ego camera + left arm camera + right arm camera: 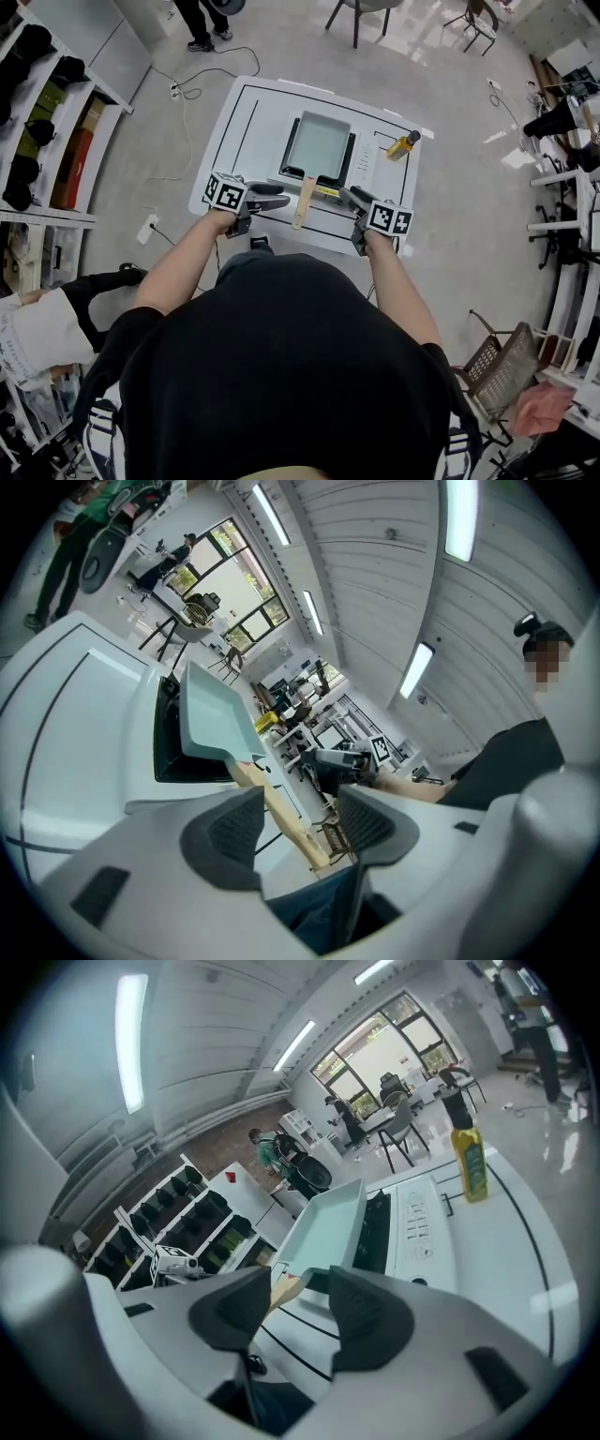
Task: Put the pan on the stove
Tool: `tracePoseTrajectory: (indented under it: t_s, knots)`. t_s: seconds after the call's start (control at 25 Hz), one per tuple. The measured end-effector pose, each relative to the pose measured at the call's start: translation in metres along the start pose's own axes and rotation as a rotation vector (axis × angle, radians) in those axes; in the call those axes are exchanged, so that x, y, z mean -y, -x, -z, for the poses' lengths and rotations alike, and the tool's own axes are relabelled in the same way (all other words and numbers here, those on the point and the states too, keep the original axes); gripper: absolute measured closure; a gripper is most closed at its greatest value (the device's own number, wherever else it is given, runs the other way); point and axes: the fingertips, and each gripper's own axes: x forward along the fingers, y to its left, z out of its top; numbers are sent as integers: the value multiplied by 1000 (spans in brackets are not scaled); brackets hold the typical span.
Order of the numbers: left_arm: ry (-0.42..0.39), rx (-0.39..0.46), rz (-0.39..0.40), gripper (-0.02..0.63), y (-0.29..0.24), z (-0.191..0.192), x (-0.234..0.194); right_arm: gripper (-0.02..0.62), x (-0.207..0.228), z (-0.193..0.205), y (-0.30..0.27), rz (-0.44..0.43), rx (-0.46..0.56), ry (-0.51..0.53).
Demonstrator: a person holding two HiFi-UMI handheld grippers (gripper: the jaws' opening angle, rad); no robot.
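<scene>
- Head view: the pan point(319, 145) sits flat on the stove point(364, 164), ahead of both grippers and roughly midway between them. Its wooden handle point(305, 202) runs back toward the person and ends between the two sets of jaws.
- Left gripper point(277, 194): its own view shows the jaws standing apart with nothing between the pads. The handle point(286, 822) lies just beyond the jaw tips and to their right, not touched. The pan point(211, 719) is further ahead.
- Right gripper point(349, 197): its own view shows the jaws apart, though not wide, and empty. The handle end point(281, 1286) shows in the gap but lies past the tips, apart from the pads. The pan point(328, 1218) is ahead and slightly left, and an oil bottle point(469, 1162) stands well off to the right.
- Both grippers hover at the near edge of the table point(253, 112), tilted only a little below level.
- Judgement on step: the placing looks done, as the pan rests on the black cooktop and neither gripper holds it.
- Judgement on next move: little is left. If the pan needs squaring on the burner, a light pinch on the handle would serve; otherwise the grippers should pull clear without knocking the handle.
</scene>
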Motion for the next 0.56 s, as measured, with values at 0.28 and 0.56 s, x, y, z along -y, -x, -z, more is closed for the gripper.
tracePoseTrajectory:
  t_s: [0.28,0.56]
  knots:
    - [-54,71,-94,356,11,-9,-5,413,0,-6,14,45,32,96]
    - [-148,152,-257,370,25,-20,-20,433,4,-12,29,111,71,147]
